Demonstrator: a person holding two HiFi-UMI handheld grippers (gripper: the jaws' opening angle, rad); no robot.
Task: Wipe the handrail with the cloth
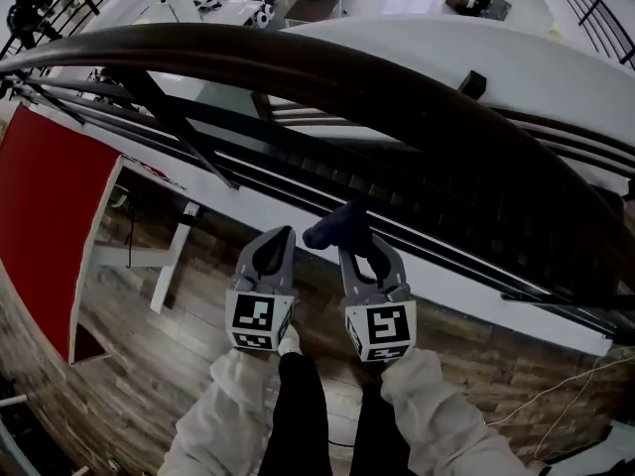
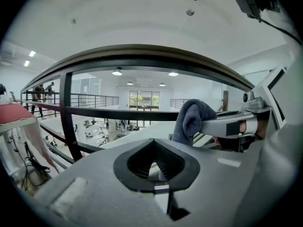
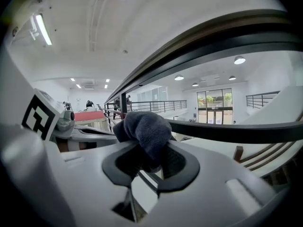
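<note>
Wooden flooring (image 1: 129,365) and a red panel (image 1: 50,216) lie far below the balcony railing. Its dark handrail (image 1: 327,67) arcs above the 2 grippers, clear of them. The right gripper (image 1: 362,244) is clamped on the dark cloth (image 1: 332,228). The left gripper (image 1: 281,234) is closed, nothing between its jaws. Only the gripper views show the ceiling lights (image 2: 117,73).

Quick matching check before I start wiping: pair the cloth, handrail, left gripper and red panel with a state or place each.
1 cloth
2 handrail
3 left gripper
4 red panel

A shut, nothing in it
B far left in the head view
C dark, curving across the top
D bunched, held in the right gripper

Pairs: 1-D, 2-C, 3-A, 4-B
</note>
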